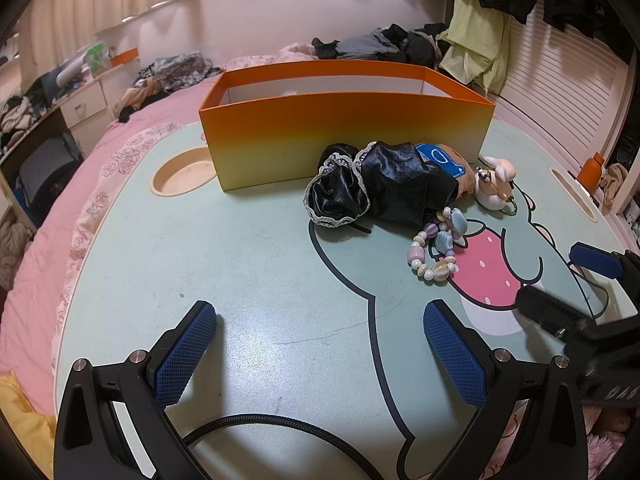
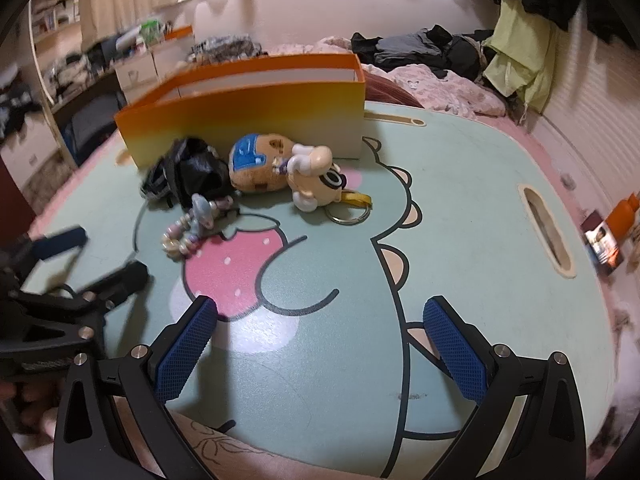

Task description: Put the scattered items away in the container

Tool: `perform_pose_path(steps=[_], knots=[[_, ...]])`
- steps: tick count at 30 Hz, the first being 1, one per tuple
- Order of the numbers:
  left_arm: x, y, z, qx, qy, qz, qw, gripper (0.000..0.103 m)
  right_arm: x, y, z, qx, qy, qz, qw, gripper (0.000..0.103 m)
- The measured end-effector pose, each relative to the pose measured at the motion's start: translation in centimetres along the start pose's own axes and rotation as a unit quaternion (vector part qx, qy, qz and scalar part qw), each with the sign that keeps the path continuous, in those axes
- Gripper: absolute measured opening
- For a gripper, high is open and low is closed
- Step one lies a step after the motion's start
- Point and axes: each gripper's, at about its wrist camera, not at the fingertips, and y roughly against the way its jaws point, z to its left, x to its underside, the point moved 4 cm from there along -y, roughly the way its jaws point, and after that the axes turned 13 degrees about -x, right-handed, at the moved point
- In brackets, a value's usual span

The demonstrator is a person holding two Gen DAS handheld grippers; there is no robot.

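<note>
An orange-to-yellow open box (image 1: 344, 120) stands at the far side of a green cartoon-print lap table (image 1: 240, 248); it also shows in the right wrist view (image 2: 248, 108). In front of it lie a black lace-trimmed cloth (image 1: 372, 184), a brown plush toy with a blue patch (image 2: 260, 162), a cream figure keychain with a ring (image 2: 316, 182) and a pastel bead bracelet (image 1: 436, 244). My left gripper (image 1: 320, 352) is open and empty, low over the near table. My right gripper (image 2: 320, 348) is open and empty, near the strawberry print.
The table rests on a pink bed (image 1: 60, 208) with clothes heaped behind the box (image 1: 380, 46). A round cup recess (image 1: 184, 172) is at the table's left, a slot (image 2: 546, 230) at its right. An orange bottle (image 2: 622, 216) stands beyond the right edge.
</note>
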Motion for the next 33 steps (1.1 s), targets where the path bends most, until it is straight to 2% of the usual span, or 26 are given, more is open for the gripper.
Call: perform_pose_path(steps=[2,4,6,10,12,17,19,22,23,27,33], knots=[[0.0,0.0,-0.1,-0.001,0.000,0.000,1.0000,0.103,-0.5,0.3,-0.3,-0.017,-0.016,-0.006,1.000,0.100],[0.0,0.0,0.0,-0.001,0.000,0.000,1.0000,0.103,-1.2,0.4,-0.7,-0.019,-0.026,-0.013,0.999,0.089],[0.0,0.0,0.0,0.000,0.000,0.000,1.0000,0.103,-2.2,0.2,-1.1,-0.014,-0.034,-0.022,0.999,0.082],[0.0,0.0,0.0,0.000,0.000,0.000,1.0000,0.103,-4.3,-0.7,-1.5,-0.037,-0.052,-0.020,0.998,0.071],[0.1,0.0,0.0,0.000,0.000,0.000,1.0000,0.103,-5.2,-1.3,-1.4,-0.038,-0.055,-0.019,0.998,0.067],[0.1,0.0,0.0,0.000,0.000,0.000,1.0000,0.103,-7.3,-2.7,-1.6,-0.029,-0.056,-0.022,0.998,0.065],[0.1,0.0,0.0,0.000,0.000,0.000,1.0000,0.103,-7.6,-3.6,-1.8,-0.032,-0.060,-0.011,0.998,0.053],[0.1,0.0,0.0,0.000,0.000,0.000,1.0000,0.103,-7.6,-3.6,-2.1,-0.053,-0.073,-0.012,0.996,0.050],[0.1,0.0,0.0,0.000,0.000,0.000,1.0000,0.103,-7.5,-3.4,-2.1,-0.055,-0.071,-0.016,0.996,0.045],[-0.1,0.1,0.0,0.001,-0.003,0.000,1.0000,0.103,-6.3,-2.0,-2.2,-0.081,-0.069,-0.035,0.994,0.044],[-0.3,0.1,-0.1,0.004,-0.002,0.001,1.0000,0.103,-5.0,0.1,-3.9,-0.130,-0.112,-0.064,0.983,0.044]])
